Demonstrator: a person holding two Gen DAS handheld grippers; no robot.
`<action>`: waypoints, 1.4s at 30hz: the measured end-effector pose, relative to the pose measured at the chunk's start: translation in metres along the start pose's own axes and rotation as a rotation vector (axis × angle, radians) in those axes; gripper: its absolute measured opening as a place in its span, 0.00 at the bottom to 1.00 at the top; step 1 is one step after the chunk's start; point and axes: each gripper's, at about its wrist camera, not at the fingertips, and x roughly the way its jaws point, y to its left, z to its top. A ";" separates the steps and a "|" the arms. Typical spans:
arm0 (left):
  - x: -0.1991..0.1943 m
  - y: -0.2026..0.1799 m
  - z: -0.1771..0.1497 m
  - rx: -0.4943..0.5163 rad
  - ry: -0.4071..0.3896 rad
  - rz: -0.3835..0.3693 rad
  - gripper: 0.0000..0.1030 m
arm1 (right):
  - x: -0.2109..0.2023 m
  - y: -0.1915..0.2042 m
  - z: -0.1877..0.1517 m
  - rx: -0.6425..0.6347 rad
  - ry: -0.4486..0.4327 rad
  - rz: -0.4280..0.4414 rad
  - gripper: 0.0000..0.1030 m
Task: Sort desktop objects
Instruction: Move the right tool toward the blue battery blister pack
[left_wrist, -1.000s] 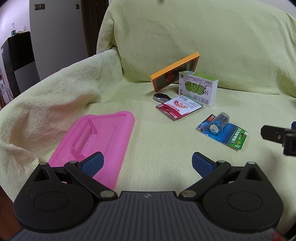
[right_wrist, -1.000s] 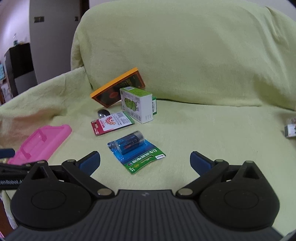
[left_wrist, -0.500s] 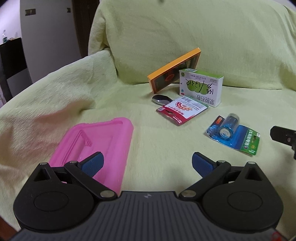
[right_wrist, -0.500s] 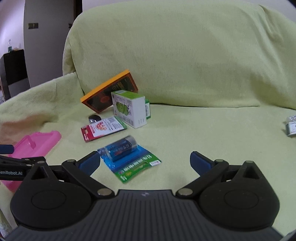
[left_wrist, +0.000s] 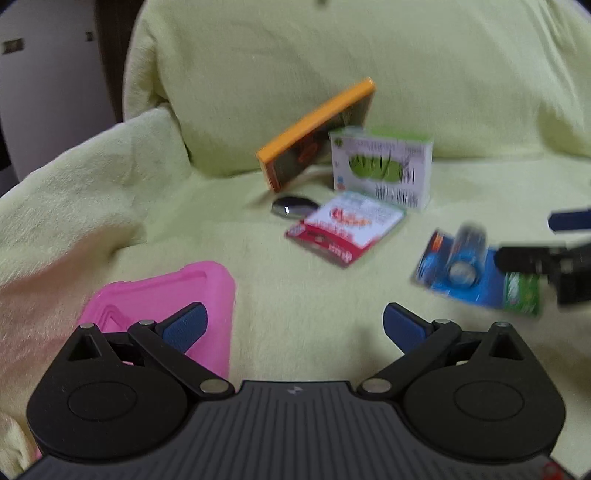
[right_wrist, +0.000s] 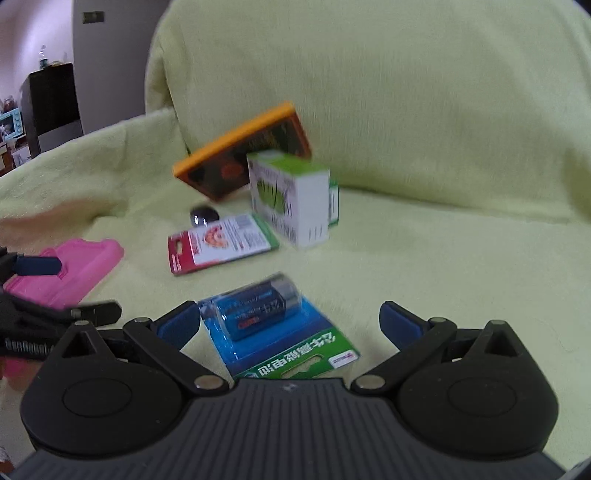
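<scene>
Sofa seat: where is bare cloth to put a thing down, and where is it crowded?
Bare cloth lies right of the white and green box and the battery pack, up to the backrest. A second strip lies between the pink tray and the red card. The orange box, white and green box, spoon and red card crowd together.

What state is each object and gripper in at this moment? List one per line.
Left gripper: open, empty.
Right gripper: open, fingers either side of the battery pack.
Battery pack: lying flat.
Orange box: tilted against the backrest.
Green box: upright.
Red packet: flat.
Pink tray: flat.
</scene>
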 end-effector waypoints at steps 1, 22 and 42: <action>0.002 0.002 -0.001 0.000 0.009 -0.010 0.99 | 0.003 -0.002 0.001 0.006 -0.001 0.001 0.99; 0.013 0.006 -0.010 -0.003 0.030 -0.035 0.99 | 0.011 -0.008 0.002 0.050 -0.015 0.048 0.99; 0.023 -0.006 0.011 -0.010 -0.021 -0.070 0.99 | 0.006 -0.007 0.001 0.012 -0.025 0.043 0.90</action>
